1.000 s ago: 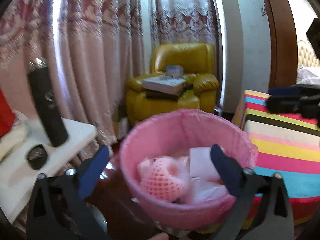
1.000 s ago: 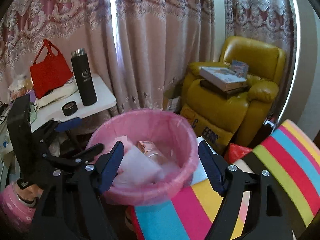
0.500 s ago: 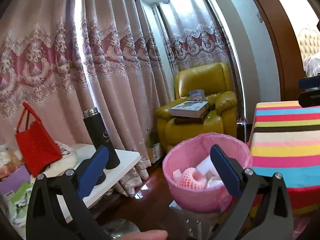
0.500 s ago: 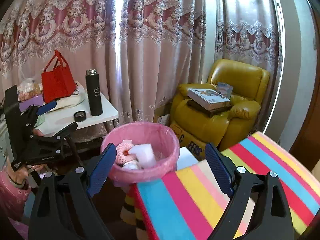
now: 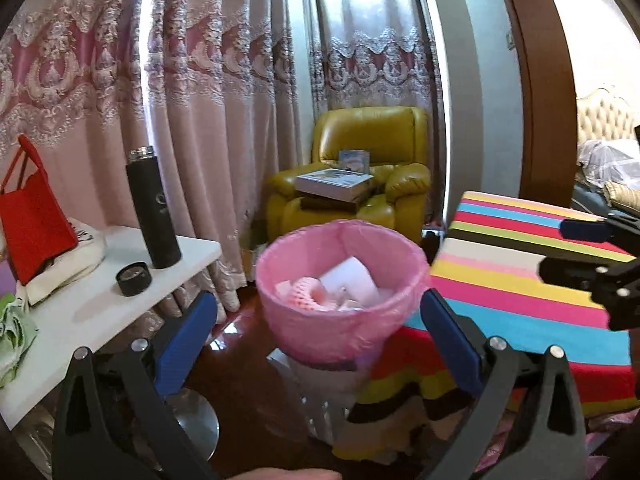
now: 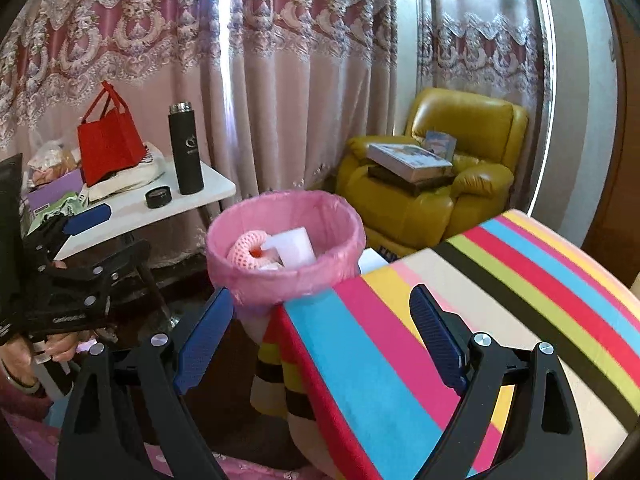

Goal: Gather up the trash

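Right wrist view: soft, light trash (image 6: 256, 250) is seen ahead in the pink bin (image 6: 286, 278). Both the right gripper (image 6: 320, 336) and left gripper (image 5: 318, 338) are held wide and empty.

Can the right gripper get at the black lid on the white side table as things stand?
Probably not directly: the pink bin and left gripper sit between the open right gripper and the lid.
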Motion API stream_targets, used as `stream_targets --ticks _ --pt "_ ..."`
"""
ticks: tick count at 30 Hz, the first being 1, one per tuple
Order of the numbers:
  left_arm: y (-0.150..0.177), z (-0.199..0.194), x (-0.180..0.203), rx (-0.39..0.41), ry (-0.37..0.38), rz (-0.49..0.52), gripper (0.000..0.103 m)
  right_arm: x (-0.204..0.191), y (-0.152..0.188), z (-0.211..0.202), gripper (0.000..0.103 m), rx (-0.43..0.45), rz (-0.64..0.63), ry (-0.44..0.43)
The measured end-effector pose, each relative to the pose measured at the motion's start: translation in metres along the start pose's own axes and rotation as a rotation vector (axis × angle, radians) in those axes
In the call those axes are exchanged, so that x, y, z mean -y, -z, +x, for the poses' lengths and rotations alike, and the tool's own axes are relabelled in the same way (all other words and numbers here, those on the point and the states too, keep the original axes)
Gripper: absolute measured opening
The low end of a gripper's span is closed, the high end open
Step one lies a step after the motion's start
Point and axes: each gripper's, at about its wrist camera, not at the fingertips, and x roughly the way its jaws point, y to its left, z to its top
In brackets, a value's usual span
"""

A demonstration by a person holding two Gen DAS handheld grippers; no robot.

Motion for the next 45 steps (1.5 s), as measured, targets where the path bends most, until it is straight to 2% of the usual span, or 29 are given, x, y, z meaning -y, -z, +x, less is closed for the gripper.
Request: stream_targets --ticks 13,45 --pt "0.004 0.002 0.0 -0.024 0.056 -0.025 0.098 -0.01 0.002 0.002 0.085 0.011 -0.033 0.014" --pt "0.005 0.003 -0.001 -0.033 0.062 -0.013 0.098 -0.016 0.003 0.007 0.085 -0.008 -0.038 -0.003"
